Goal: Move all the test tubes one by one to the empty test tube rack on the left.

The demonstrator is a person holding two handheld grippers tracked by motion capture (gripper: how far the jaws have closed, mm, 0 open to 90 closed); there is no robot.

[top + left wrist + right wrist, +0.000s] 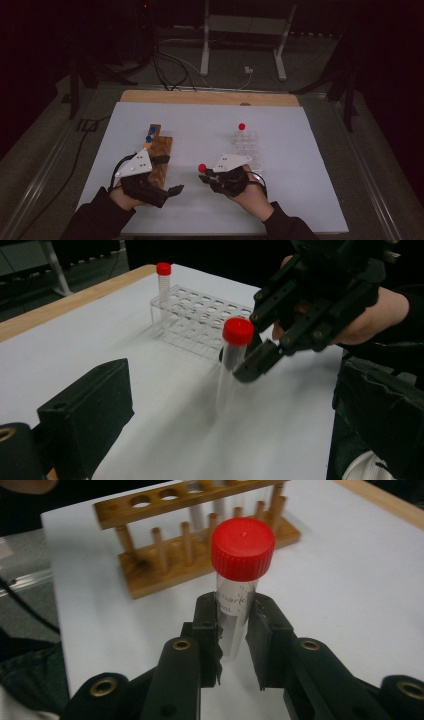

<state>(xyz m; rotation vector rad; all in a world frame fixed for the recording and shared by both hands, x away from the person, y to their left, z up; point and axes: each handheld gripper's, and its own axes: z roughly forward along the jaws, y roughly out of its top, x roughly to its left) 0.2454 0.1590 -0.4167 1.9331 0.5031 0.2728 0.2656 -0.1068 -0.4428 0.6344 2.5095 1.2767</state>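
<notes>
A dim room: grey floor (45, 145), cables (167, 65), white table legs (205, 45) beyond.

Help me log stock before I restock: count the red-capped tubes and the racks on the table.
Red-capped tubes: 2, the held tube in the right gripper and the standing tube in a corner of the clear rack.
Racks: 2, the clear rack and the wooden rack.
Total: 4

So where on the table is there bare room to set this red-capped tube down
The widest bare patch is the white mat between the wooden rack and the clear rack, running to the far edge. The strip right of the clear rack is also bare. It is crowded near the front, where the left tool and the right tool, holding the tube, meet.
</notes>
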